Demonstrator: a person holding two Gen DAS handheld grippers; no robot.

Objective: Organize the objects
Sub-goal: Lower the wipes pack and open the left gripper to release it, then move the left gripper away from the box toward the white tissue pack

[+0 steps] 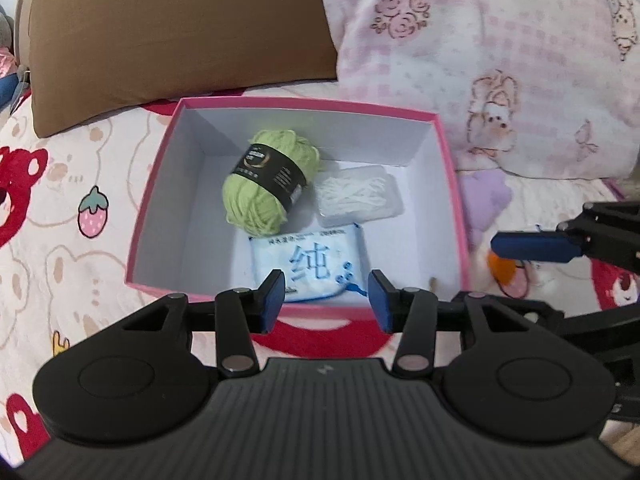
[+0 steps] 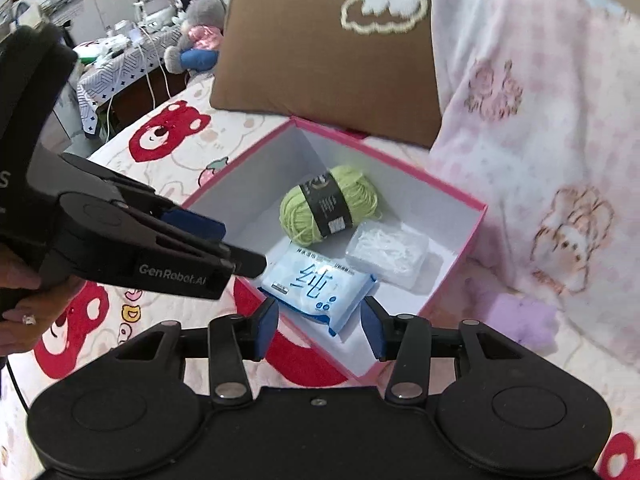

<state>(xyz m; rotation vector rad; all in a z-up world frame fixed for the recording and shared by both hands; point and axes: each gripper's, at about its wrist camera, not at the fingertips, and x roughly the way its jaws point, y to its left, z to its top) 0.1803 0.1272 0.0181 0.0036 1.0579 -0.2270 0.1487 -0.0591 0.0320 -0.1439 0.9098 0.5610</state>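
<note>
An open pink box [image 1: 456, 184] with a white inside sits on the bed; it also shows in the right wrist view [image 2: 478, 224]. In it lie a green yarn ball [image 1: 266, 184] [image 2: 326, 202], a clear plastic case of white sticks [image 1: 358, 198] [image 2: 386, 252] and a light blue tissue pack [image 1: 310, 266] [image 2: 320, 284]. My left gripper [image 1: 326, 300] is open and empty, above the box's near edge. My right gripper [image 2: 320, 326] is open and empty, above the near corner. The left gripper [image 2: 224, 244] shows in the right view.
The box rests on a bedsheet with red bear prints [image 1: 60, 208]. A brown pillow [image 1: 180, 40] and a pink checked blanket [image 1: 500, 60] lie behind it. A purple plush item [image 1: 486, 196] and an orange thing [image 1: 502, 270] lie right of the box. A cluttered table [image 2: 120, 60] stands far left.
</note>
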